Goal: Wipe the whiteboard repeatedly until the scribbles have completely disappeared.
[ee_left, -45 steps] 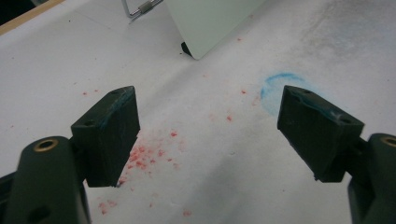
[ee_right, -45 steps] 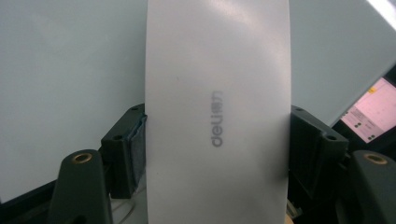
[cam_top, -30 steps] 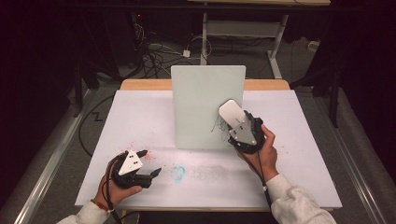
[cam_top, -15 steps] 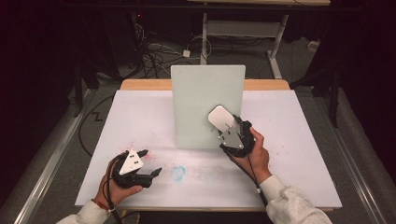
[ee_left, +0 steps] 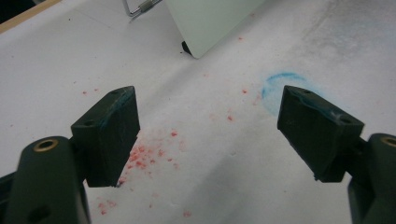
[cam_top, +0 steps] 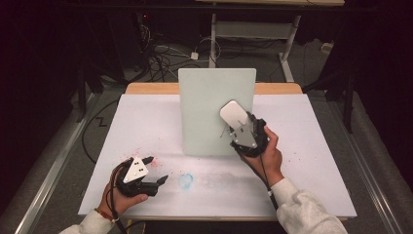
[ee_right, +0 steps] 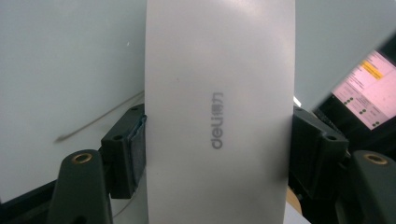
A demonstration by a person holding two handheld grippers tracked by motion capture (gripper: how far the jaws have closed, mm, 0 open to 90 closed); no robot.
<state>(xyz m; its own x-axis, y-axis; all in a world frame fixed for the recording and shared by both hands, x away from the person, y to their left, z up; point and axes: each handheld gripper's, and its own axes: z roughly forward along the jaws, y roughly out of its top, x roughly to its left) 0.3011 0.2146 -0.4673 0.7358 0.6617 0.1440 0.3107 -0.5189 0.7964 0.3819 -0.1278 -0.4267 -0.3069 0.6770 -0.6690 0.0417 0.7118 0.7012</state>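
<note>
A pale green-white board (cam_top: 209, 107) stands upright mid-table. My right gripper (cam_top: 242, 127) is shut on a white eraser (cam_top: 233, 113), which it holds against the board's lower right face. In the right gripper view the eraser (ee_right: 219, 112), marked "deli", sits between both pads (ee_right: 133, 149), with the board (ee_right: 70, 70) and a thin grey line (ee_right: 98, 119) behind it. My left gripper (cam_top: 156, 169) rests open near the front left of the table. Nothing lies between its jaws (ee_left: 208, 126).
The white table cover (cam_top: 316, 146) carries red specks (ee_left: 149, 154) and a blue smudge (ee_left: 280, 86) in front of the board (ee_left: 210, 18). A wire stand (ee_left: 140, 7) props the board from behind. Cables and desk legs lie beyond the table's far edge.
The right gripper slid the eraser left and down across the board, then back slightly up and right. The left gripper has stayed put.
</note>
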